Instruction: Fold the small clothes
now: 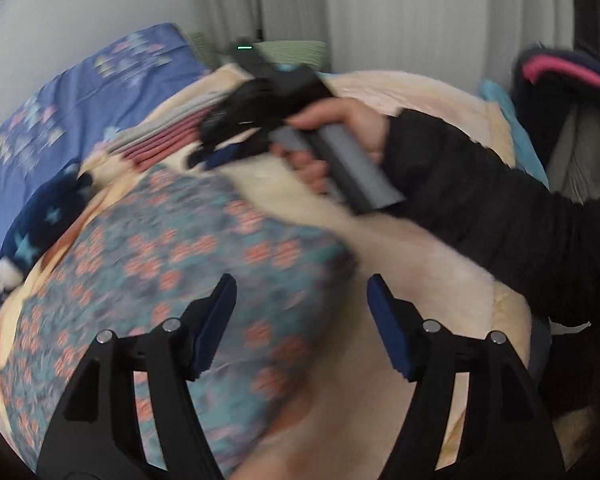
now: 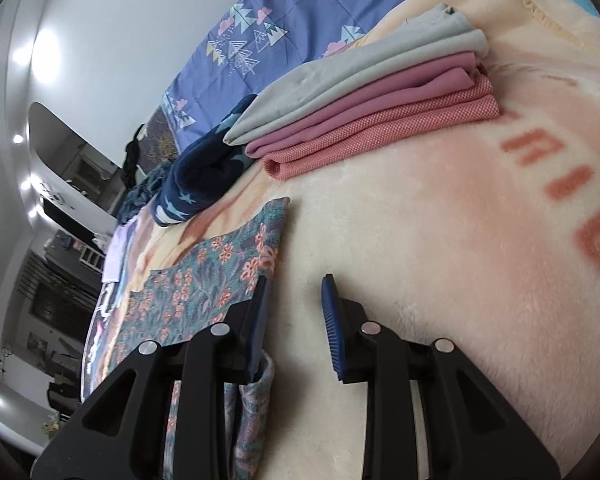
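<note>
Left gripper (image 1: 302, 300) hangs with jaws spread wide, empty, above the floral cloth (image 1: 188, 272). Right gripper (image 2: 294, 304) — jaws apart, nothing between them — sits at that cloth's edge, folded stack (image 2: 380, 112) beyond.

- Cream blanket (image 2: 440, 216): lying bare across the right half of the bed, giving open passage ahead of the right gripper (image 2: 296, 292).
- Floral garment (image 2: 204, 280): spreading flat on the left, its edge running under the right gripper's left finger; low, not blocking a pass above.
- Folded stack (image 2: 380, 100) of grey, pink and coral cloth: sitting at the far side, closing off that stretch.
- Dark blue starred bundle (image 2: 204, 176): lying just left of the stack, narrowing the far left corner.
- Right hand (image 1: 340, 136) and black sleeve (image 1: 480, 200): crossing above the blanket ahead of the left gripper (image 1: 300, 292), standing in its forward path.
- Blue patterned sheet (image 1: 80, 100): lying uncovered beyond the blanket's far edge.
</note>
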A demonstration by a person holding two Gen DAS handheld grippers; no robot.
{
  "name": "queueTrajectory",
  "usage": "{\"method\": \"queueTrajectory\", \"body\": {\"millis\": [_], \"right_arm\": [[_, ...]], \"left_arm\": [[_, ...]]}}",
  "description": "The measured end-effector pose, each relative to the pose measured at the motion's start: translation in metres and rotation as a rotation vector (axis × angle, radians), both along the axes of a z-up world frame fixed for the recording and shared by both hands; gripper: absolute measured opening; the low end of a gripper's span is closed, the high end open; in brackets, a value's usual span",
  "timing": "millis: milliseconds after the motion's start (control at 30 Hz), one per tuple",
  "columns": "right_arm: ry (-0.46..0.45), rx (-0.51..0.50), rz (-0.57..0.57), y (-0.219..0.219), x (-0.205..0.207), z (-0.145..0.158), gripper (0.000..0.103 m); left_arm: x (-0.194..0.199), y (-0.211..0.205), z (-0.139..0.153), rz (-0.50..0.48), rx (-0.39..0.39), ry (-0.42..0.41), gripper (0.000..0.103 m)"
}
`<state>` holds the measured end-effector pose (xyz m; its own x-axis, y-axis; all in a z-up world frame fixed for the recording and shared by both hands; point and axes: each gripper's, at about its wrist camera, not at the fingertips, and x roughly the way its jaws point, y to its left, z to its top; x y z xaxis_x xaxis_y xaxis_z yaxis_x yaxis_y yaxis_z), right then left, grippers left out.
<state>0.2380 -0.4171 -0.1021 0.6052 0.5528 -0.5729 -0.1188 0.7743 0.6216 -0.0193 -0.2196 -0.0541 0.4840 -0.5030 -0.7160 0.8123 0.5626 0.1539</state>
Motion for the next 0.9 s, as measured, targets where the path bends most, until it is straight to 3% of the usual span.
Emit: {"method": "queueTrajectory", "body": {"millis": [100,167,367,567,733,900], "right_arm": [[-0.003,0.024,0.021,-0.003,-0.001,-0.001,0.028],[0.003,0.027,0.031,-0.005,-0.002,0.000,0.028],[0.017,0.027,0.067,-0.010,-0.007,0.004,0.029],[0.044,0.035,0.081,-0.010,-0.009,0.004,0.029],[0.111,0.125,0.140,-0.014,-0.011,0.001,0.042],[0.159,0.107,0.215,-0.009,-0.020,0.007,0.048]], "left_arm": [[-0.006,-0.027,-0.012,-0.021,0.078,-0.044,0.070],[-0.003,-0.036,-0.017,-0.011,0.103,-0.033,0.048],[0.012,-0.037,-0.011,0.094,0.067,-0.004,0.014],[0.006,-0.010,0.017,0.165,-0.044,0.017,0.011],[0.009,-0.015,0.007,0.159,-0.026,0.048,0.011],[0.012,-0.020,-0.005,0.139,-0.018,0.072,0.011]]}}
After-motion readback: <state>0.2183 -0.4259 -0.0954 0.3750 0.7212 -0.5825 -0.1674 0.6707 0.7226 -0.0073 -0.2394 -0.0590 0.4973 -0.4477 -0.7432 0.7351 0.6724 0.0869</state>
